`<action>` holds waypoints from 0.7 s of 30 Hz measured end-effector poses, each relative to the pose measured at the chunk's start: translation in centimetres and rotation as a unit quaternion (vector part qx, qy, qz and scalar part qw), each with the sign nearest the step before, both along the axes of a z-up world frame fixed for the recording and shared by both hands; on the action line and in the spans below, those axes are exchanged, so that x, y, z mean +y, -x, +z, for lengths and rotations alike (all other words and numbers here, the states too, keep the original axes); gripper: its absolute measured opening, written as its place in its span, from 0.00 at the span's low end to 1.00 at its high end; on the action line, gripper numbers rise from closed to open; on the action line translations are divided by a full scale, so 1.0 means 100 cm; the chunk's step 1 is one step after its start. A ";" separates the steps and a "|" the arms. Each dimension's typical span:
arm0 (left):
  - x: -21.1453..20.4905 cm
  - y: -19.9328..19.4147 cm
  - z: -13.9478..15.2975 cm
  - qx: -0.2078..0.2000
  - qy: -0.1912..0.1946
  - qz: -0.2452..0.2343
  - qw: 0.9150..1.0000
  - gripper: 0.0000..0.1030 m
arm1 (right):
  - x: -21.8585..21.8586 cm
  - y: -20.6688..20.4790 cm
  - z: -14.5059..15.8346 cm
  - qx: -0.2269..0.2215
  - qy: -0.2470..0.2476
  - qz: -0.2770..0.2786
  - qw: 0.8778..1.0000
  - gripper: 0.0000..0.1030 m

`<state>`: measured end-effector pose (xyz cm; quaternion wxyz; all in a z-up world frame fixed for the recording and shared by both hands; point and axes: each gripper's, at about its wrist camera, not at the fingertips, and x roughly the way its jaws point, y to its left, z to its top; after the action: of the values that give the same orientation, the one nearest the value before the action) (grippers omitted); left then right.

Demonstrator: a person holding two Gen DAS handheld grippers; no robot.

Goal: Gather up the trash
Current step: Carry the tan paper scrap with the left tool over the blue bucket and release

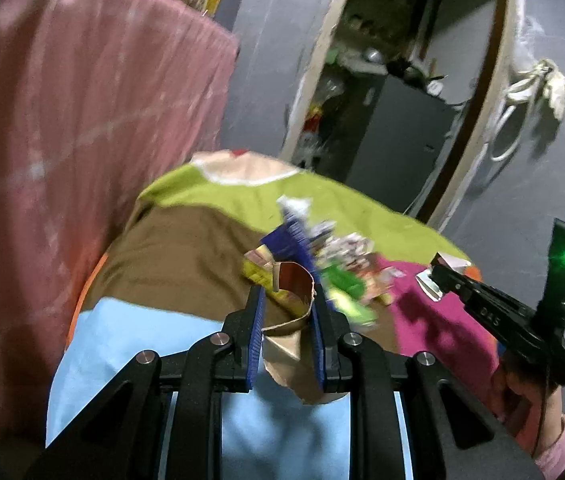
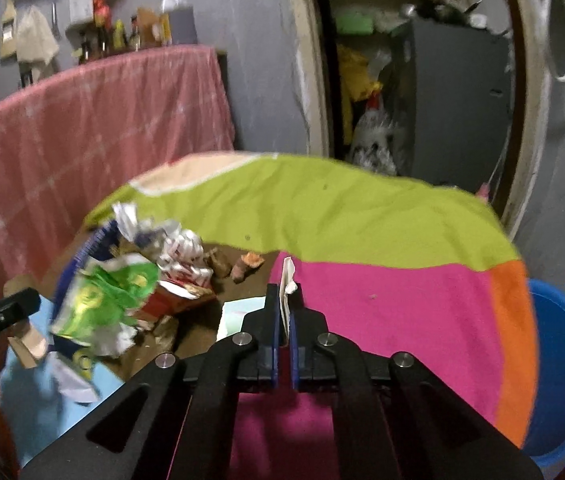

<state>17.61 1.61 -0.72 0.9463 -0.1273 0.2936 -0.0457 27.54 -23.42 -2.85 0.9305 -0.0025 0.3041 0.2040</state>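
Observation:
A heap of wrappers and crumpled paper lies on a bed with a patchwork cover; the heap also shows in the left wrist view. My left gripper is shut on a torn brown cardboard piece, held above the light blue patch, just in front of the heap. My right gripper is shut on a thin white paper scrap above the pink patch, right of the heap. The right gripper also shows in the left wrist view.
A blue plastic tub stands on the floor at the bed's right edge. A pink-draped counter with bottles stands behind the bed on the left. An open doorway with a dark cabinet is behind. Small brown scraps lie near the heap.

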 end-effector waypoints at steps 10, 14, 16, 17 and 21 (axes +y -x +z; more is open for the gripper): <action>-0.067 0.028 0.065 -0.165 -0.014 -0.041 0.985 0.17 | -0.050 0.096 0.099 -0.219 -0.005 -0.063 0.974 0.02; -0.098 0.031 0.089 -0.226 -0.005 -0.058 0.972 0.17 | -0.072 0.123 0.128 -0.292 0.008 -0.105 0.951 0.02; -0.117 0.034 0.099 -0.253 0.001 -0.066 0.965 0.17 | -0.085 0.132 0.137 -0.324 0.018 -0.129 0.937 0.02; -0.127 0.035 0.103 -0.267 0.005 -0.072 0.961 0.17 | -0.091 0.136 0.140 -0.337 0.023 -0.141 0.931 0.02; -0.165 0.037 0.118 -0.316 0.015 -0.083 0.945 0.17 | -0.115 0.146 0.146 -0.368 0.039 -0.183 0.911 0.02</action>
<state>13.88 -14.90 11.06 0.9813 -0.0960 -0.0117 -0.1662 12.95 -34.92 11.75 0.9967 -0.0581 -0.0575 0.0028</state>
